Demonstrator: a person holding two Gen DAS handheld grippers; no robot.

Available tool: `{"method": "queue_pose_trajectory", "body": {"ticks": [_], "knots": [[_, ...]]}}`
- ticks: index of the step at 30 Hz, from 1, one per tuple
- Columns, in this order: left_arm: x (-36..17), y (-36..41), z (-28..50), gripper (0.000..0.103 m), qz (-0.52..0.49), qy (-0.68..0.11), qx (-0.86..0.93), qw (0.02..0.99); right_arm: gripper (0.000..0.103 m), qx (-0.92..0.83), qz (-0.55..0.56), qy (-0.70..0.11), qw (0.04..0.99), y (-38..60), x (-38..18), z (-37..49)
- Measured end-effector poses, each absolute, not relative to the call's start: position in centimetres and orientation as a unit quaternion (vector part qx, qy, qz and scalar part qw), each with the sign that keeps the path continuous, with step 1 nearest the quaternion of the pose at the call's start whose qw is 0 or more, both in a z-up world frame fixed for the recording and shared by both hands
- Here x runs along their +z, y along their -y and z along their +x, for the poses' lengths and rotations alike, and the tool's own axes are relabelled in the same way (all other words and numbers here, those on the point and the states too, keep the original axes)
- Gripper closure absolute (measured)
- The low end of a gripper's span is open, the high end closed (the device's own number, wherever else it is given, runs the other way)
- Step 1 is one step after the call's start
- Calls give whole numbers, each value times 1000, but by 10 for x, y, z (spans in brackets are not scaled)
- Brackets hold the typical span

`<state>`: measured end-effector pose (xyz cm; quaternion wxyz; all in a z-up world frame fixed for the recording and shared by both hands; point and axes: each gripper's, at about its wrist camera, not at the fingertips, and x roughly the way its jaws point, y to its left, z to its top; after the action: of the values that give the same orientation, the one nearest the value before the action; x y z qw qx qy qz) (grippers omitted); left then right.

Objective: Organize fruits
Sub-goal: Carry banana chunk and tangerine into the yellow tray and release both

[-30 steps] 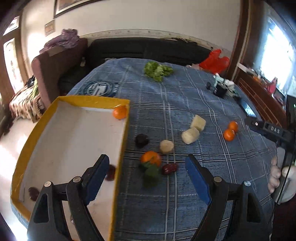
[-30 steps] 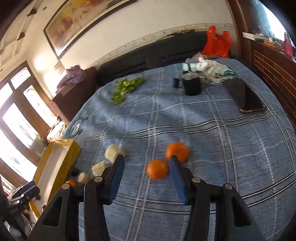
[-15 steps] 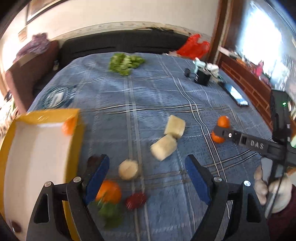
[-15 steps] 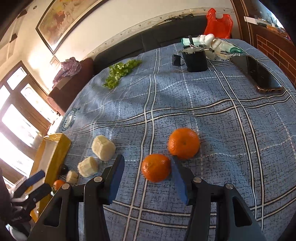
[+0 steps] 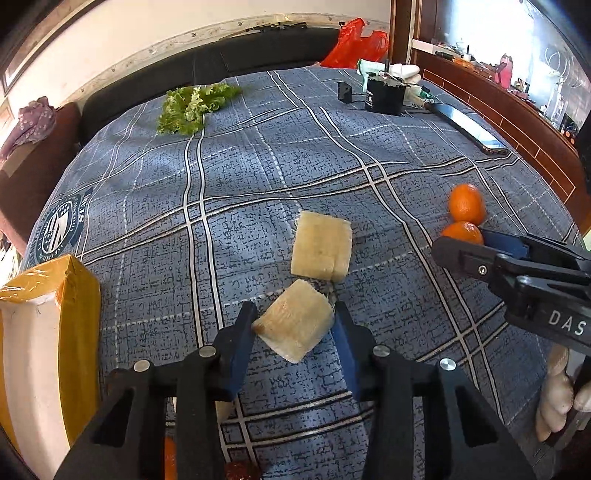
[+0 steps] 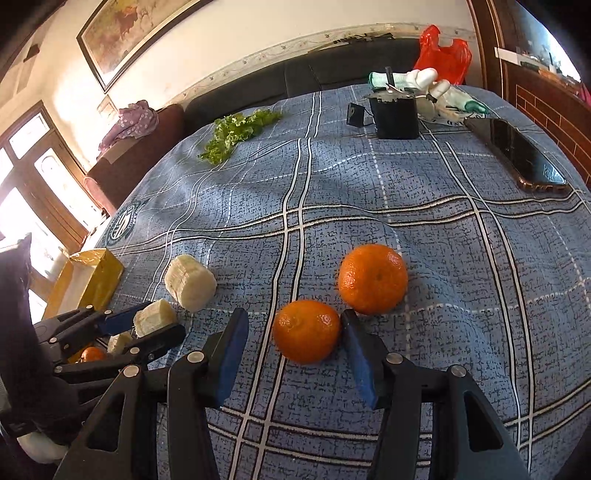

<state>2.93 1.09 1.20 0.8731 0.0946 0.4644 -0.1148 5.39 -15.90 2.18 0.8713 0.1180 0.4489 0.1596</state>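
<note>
Left tongs point(image 5: 293, 325) straddle banana chunk point(image 5: 293, 325); right tongs point(image 6: 293, 341) straddle orange point(image 6: 306, 331).

A dark sofa point(image 6: 332, 70) lines the cream wall under a framed painting point(image 6: 125, 33), windows point(image 6: 33, 177) glowing left.

Lighting: bright daylight. Source, left wrist view: window point(image 5: 517, 40) upper right, blown out. Source, right wrist view: glass door point(image 6: 33, 192) at left, overexposed. Shadows: soft, short, beside oranges point(image 6: 373, 278). Glare: sheen on phone point(image 6: 517, 155). Focus: sharp, no motion blur. Distortion: strong fisheye bending at edges; corners vignetted black.
</note>
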Motion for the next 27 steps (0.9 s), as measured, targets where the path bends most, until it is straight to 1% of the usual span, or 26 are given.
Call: {"method": "queue_pose_trajectory", "body": {"ticks": [1, 2, 7, 13, 20, 27], "knots": [[12, -10, 29, 63, 96, -463, -112, 874, 54, 154, 114, -449, 873, 159, 22, 53], [12, -10, 27, 63, 97, -462, -109, 875, 64, 149, 112, -449, 874, 159, 22, 53], [25, -17, 13, 63, 79, -449, -97, 885, 65, 148, 118, -443, 876, 163, 23, 49], [60, -48, -22, 63, 20, -418, -78, 905, 65, 170, 116, -423, 882, 158, 32, 37], [93, -128, -78, 63, -61, -389, -7, 919, 65, 213, 90, -407, 884, 127, 51, 13], [85, -209, -114, 62, -92, -379, 106, 914, 64, 309, 72, -395, 862, 51, 85, -27]]}}
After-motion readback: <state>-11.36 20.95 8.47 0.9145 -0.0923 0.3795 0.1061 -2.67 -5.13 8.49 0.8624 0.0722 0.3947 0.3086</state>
